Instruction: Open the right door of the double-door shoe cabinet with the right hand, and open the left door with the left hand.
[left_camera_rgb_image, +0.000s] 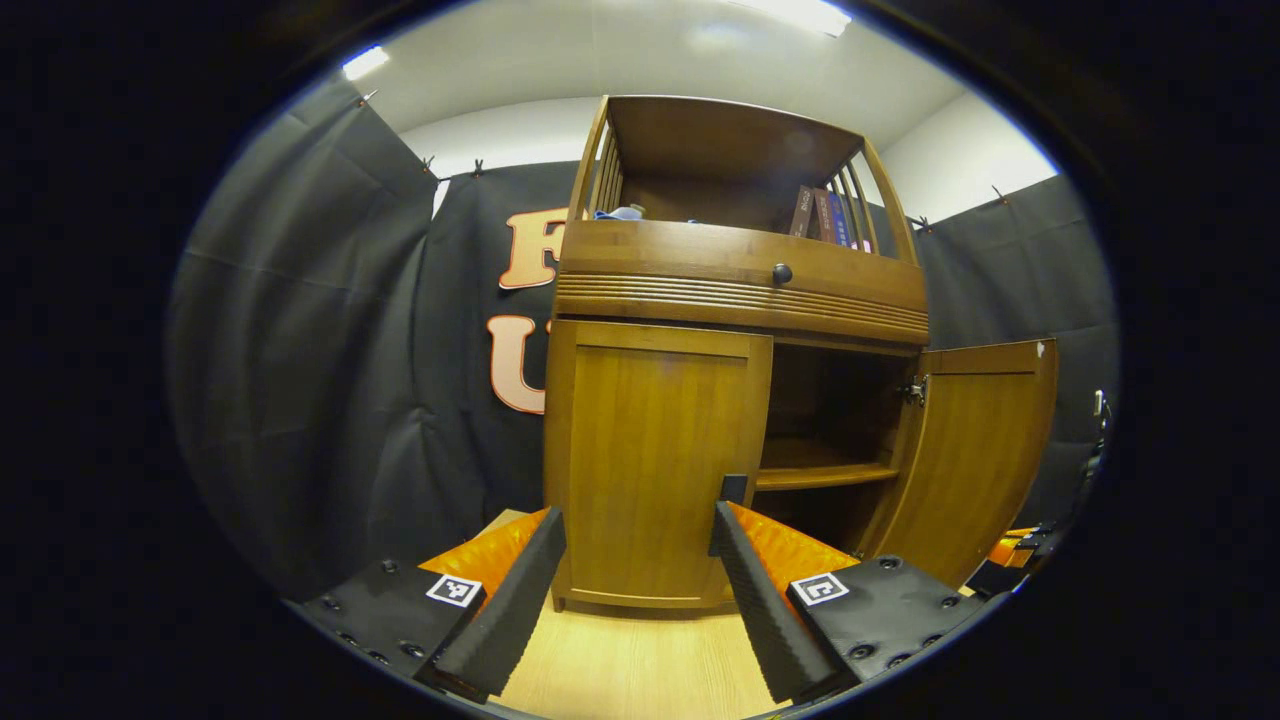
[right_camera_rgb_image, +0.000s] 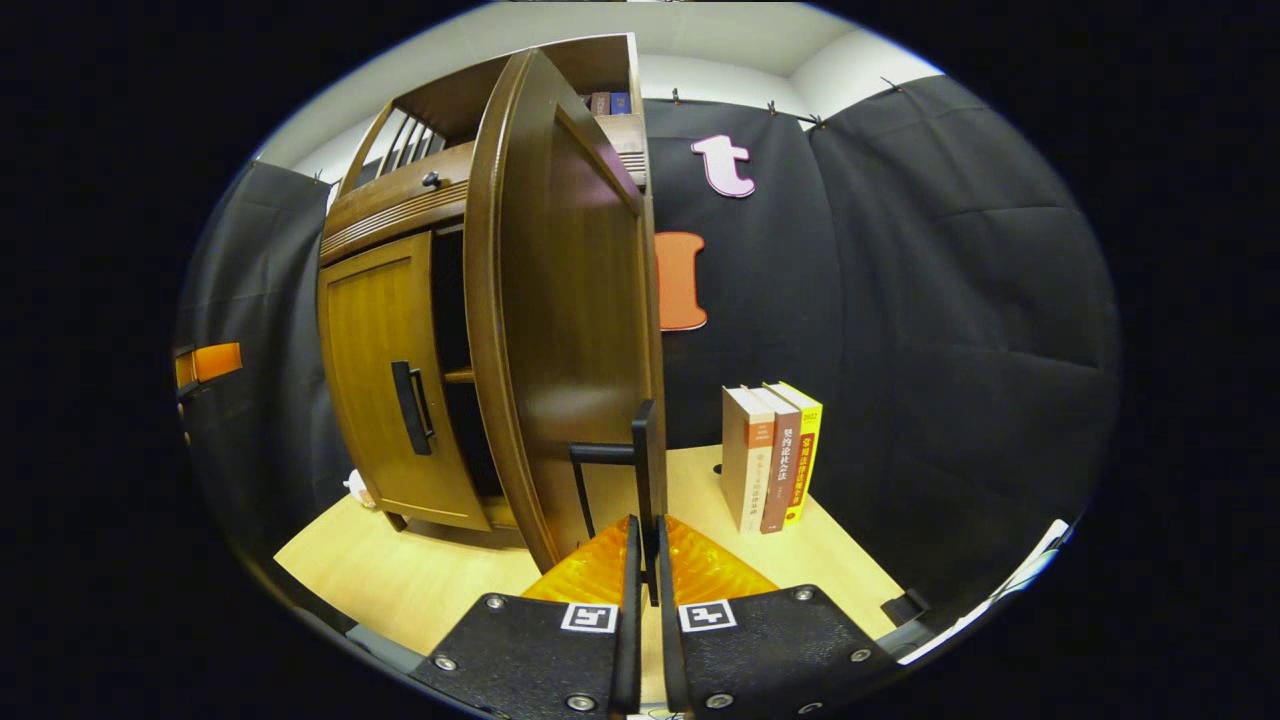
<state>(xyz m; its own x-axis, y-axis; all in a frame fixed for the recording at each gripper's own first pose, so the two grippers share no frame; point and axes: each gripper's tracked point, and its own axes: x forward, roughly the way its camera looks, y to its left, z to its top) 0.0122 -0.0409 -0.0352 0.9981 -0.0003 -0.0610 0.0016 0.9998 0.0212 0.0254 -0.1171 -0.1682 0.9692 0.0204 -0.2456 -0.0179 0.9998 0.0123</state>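
A staged recording booth: pinned black cloth walls (left_camera_rgb_image: 330, 330) enclose a brown wooden double-door shoe cabinet (left_camera_rgb_image: 740, 290), three upright books (right_camera_rgb_image: 772, 455) beside it.

Books (right_camera_rgb_image: 770, 455) right of cabinet (right_camera_rgb_image: 420, 330).

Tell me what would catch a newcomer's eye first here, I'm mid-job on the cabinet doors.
First, the right door, swung wide open in the right gripper view, with the right gripper shut on its handle. Next, in the left gripper view, the left door is closed, and the left gripper is open in front of it, near its handle. Last, three books stand upright on the table right of the cabinet.
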